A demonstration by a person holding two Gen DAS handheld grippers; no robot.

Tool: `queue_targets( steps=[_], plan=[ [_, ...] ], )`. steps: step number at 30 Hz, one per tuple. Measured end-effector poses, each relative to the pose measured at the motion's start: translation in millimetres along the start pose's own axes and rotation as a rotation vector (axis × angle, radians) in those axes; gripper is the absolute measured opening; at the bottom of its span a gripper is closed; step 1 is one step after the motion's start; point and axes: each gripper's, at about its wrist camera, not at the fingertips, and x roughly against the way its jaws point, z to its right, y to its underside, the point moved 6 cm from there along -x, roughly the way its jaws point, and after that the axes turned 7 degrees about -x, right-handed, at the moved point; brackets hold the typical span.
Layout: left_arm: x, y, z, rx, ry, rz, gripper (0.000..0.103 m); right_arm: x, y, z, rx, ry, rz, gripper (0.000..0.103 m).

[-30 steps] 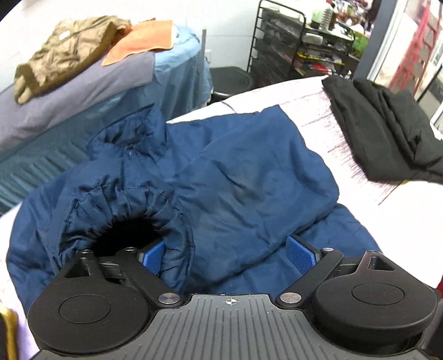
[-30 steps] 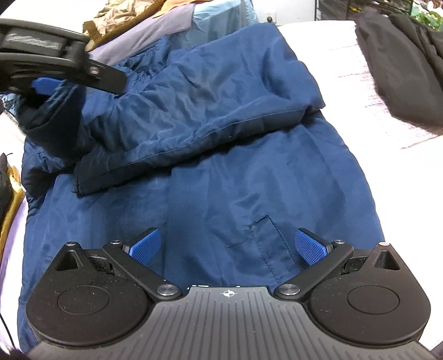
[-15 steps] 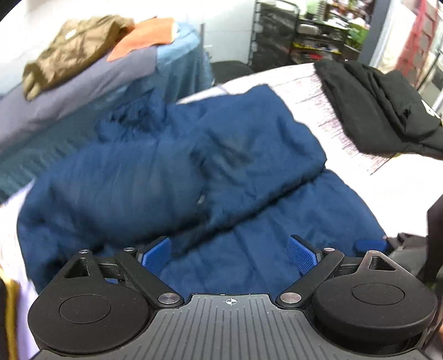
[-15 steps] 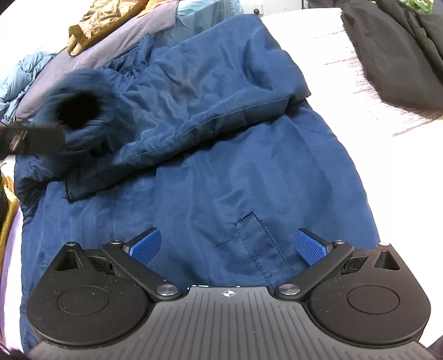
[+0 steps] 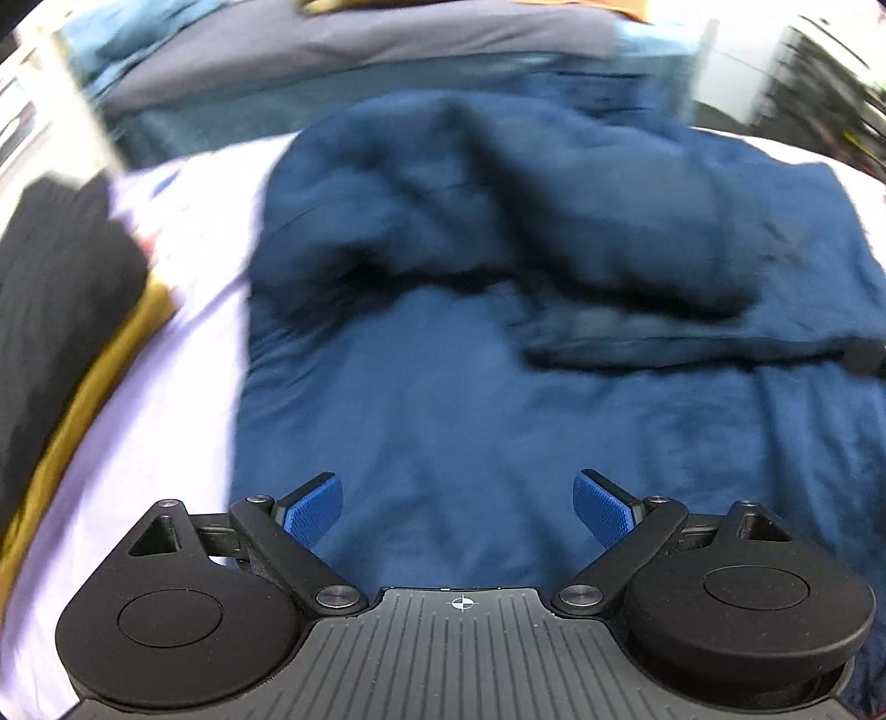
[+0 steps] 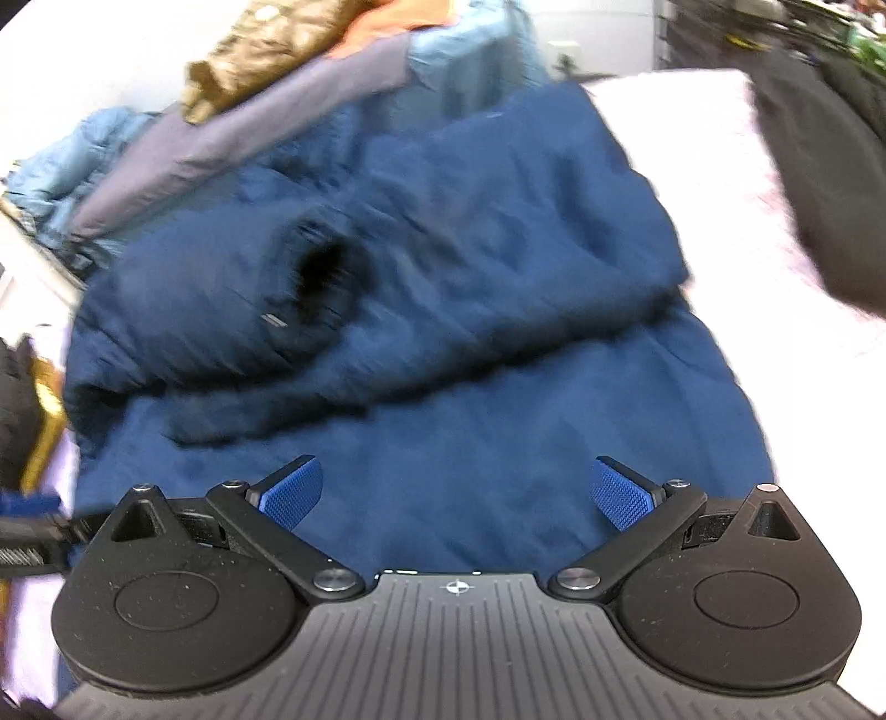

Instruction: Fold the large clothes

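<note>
Sleeves lay folded across the navy jacket (image 6: 443,310); both hand-held grippers, left (image 5: 458,504) and right (image 6: 455,493), hovered spread and empty, the hem fold apparently next.

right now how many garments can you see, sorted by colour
navy blue: 1, the jacket spread on the white table
black: 2, one right of it, one left
mustard yellow: 1, under the left black one
olive-brown: 1, on the far pile
orange: 1, beside it
light blue: 1
total: 7

No writing can be read anywhere (both views are motion-blurred).
</note>
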Motion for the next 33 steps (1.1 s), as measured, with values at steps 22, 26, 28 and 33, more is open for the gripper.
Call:
queue_targets(
  steps=[22,26,28,33],
  plan=[
    [-12,-27,-40,-0.076,-0.050,0.174,0.103,-43,-85,-113,0.073,-0.310,0.034,0.012],
    [-41,-60,-30,-0.124,0.008,0.217,0.103,-14,-101,-127,0.177,-0.337,0.096,0.012],
    [-52,-74,-30,-0.148,-0.036,0.219,0.103,-6,-100,-132,0.263,-0.311,0.113,0.012],
    [-59,-83,-72,-0.029,-0.181,0.200,0.103,-1,-108,-120,0.224,-0.280,0.163,0.012]
  ],
)
